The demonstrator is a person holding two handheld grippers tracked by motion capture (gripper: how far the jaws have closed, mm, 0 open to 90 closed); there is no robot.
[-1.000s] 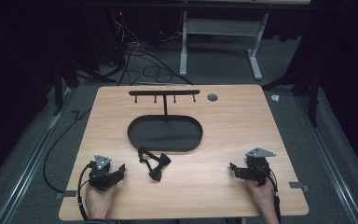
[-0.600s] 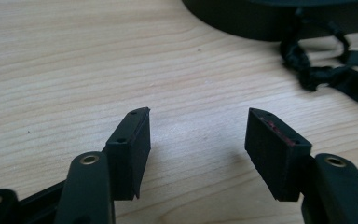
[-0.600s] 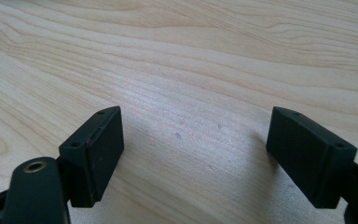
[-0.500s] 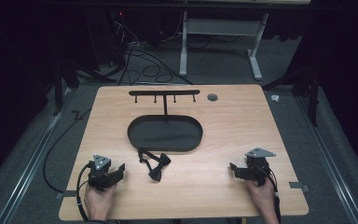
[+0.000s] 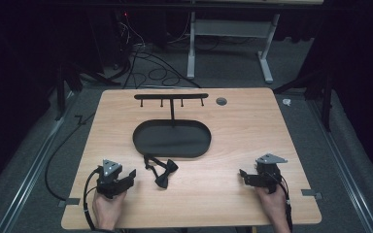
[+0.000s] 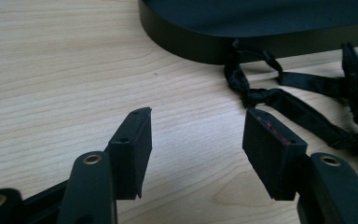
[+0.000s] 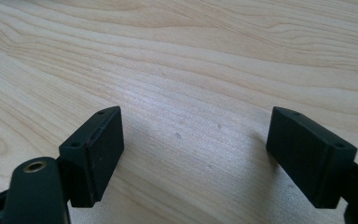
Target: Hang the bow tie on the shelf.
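A black bow tie (image 5: 161, 171) with a tangled strap lies on the wooden table just in front of a black oval tray (image 5: 148, 145). My left gripper (image 5: 131, 174) rests at the front left, pointing toward the tie. Its jaws stand apart and have just been closing a little, with nothing between them. In the left gripper view, the left gripper (image 6: 196, 121) sits short of the bow tie's strap (image 6: 298, 100), and the tray wall (image 6: 191, 42) lies beyond. My right gripper (image 5: 243, 174) rests at the front right. Its jaws are wide apart over bare wood in the right gripper view (image 7: 193, 121).
A thin black rack (image 5: 171, 96) with several small hooks stands on a post behind the tray. A round grey grommet (image 5: 221, 101) sits near the table's far edge. Cables lie on the floor beyond the table.
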